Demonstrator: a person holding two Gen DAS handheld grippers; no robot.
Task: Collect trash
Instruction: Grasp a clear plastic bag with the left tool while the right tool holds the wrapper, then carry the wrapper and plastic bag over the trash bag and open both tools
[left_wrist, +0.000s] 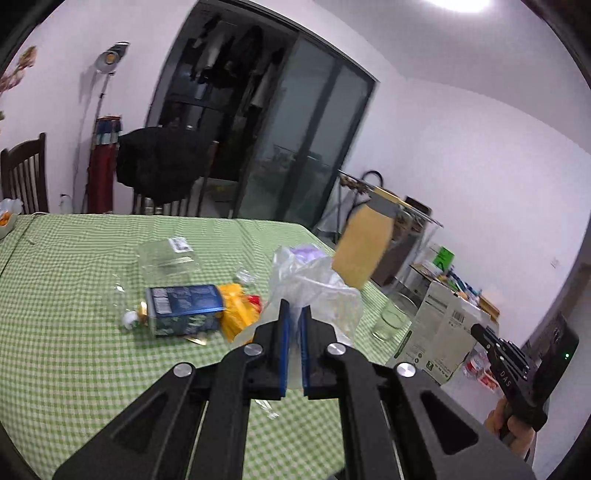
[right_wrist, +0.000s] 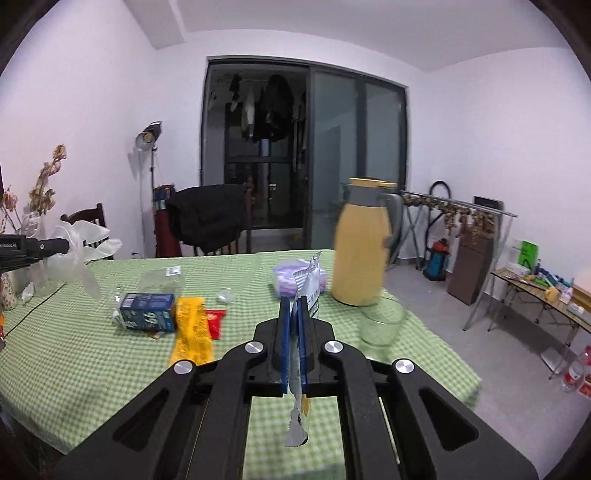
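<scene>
Right wrist view: the right gripper (right_wrist: 294, 314) is closed narrowly on a silver torn wrapper (right_wrist: 304, 291), which stands up between the blue pads (right_wrist: 283, 339) and hangs out below them, lifted clear of the green checked bench (right_wrist: 74, 354). Left wrist view: the left gripper (left_wrist: 293, 325) is likewise pinched on the neck of a clear plastic bag (left_wrist: 314, 288), which billows beyond its fingertips; in the right wrist view this bag appears at far left, held above the bench.

Judged progress: early to middle. One wrapper is picked up but not yet dropped into the bag, whose mouth cannot be made out. Still lying on the bench, left of centre: a blue carton (right_wrist: 147, 312), a yellow packet (right_wrist: 192, 332) touching it, a red sachet (right_wrist: 216, 323) just beside that, and a clear plastic container (right_wrist: 162, 278) farther back. A purple bundle (right_wrist: 291, 278) lies beyond the right gripper. The yellow jug (right_wrist: 362, 254) and glass cup (right_wrist: 380, 321) at the right edge appear not to be trash.
</scene>
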